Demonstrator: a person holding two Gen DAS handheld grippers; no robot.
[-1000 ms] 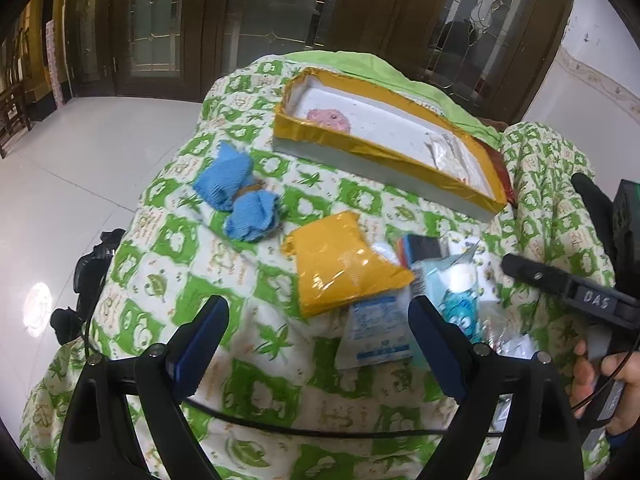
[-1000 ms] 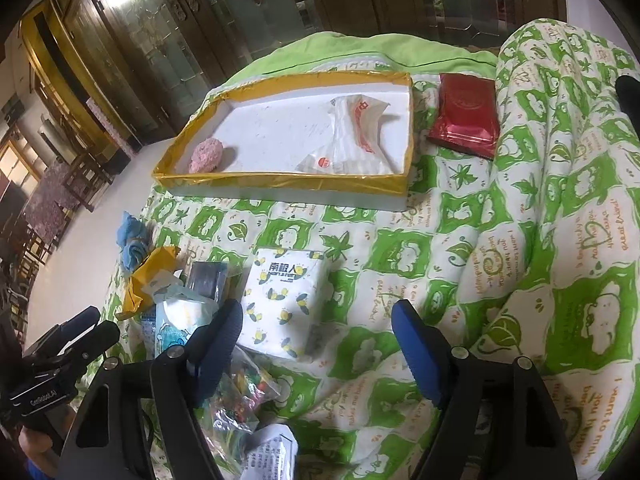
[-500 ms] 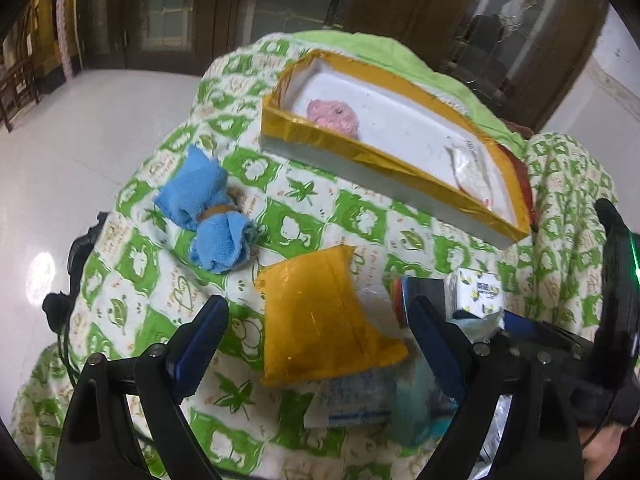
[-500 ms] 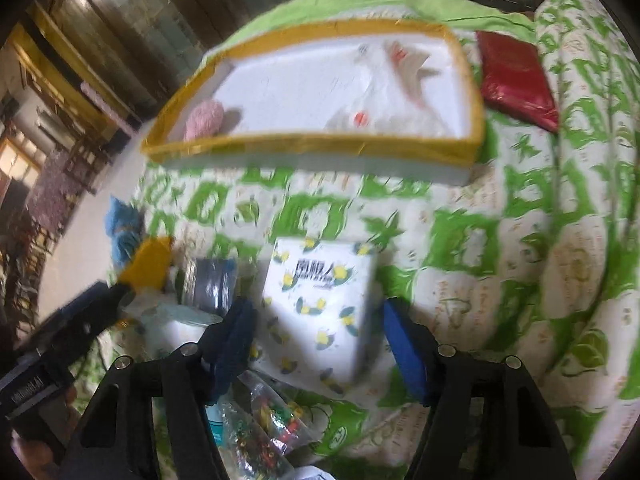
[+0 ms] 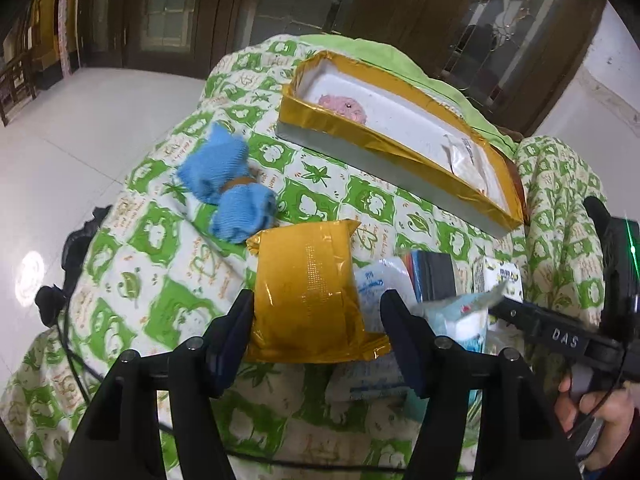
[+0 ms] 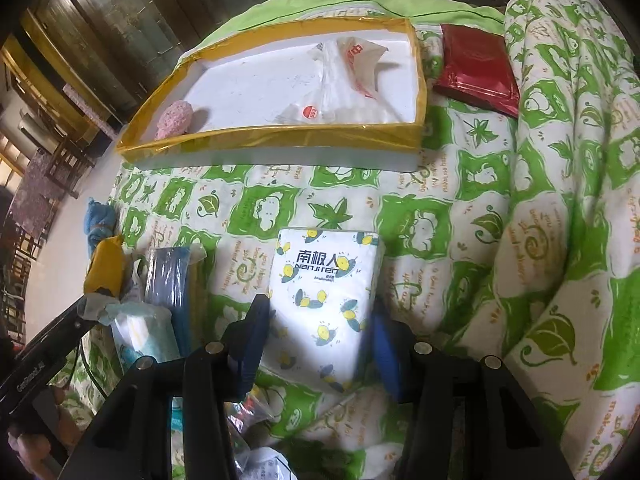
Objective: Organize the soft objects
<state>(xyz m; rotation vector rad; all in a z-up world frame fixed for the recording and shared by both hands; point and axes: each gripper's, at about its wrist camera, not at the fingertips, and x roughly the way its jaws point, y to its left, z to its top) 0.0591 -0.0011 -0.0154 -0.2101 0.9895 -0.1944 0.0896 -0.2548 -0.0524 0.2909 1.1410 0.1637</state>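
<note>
A gold-edged white tray (image 5: 396,148) (image 6: 280,138) lies on a green-and-white quilt and holds a pink plush ball (image 5: 344,106) (image 6: 174,118) and a white plastic bag (image 6: 344,76). My left gripper (image 5: 316,324) is open, its jaws either side of a gold foil pack (image 5: 308,292). A blue rolled cloth (image 5: 228,192) lies beyond it to the left. My right gripper (image 6: 320,328) is open, with its fingers closing in on both sides of a white tissue pack with bee prints (image 6: 324,296); whether they touch it is unclear.
A red packet (image 6: 476,68) lies right of the tray. Between the two packs sit a dark blue item (image 6: 168,280), pale blue-white wrappers (image 5: 380,288) and clear bags of small things. The quilt bulges high on the right (image 6: 560,200). Tiled floor lies at the left.
Both grippers have moved forward and down. The left jaws now flank the gold pack and have narrowed. The right jaws have narrowed around the tissue pack.
</note>
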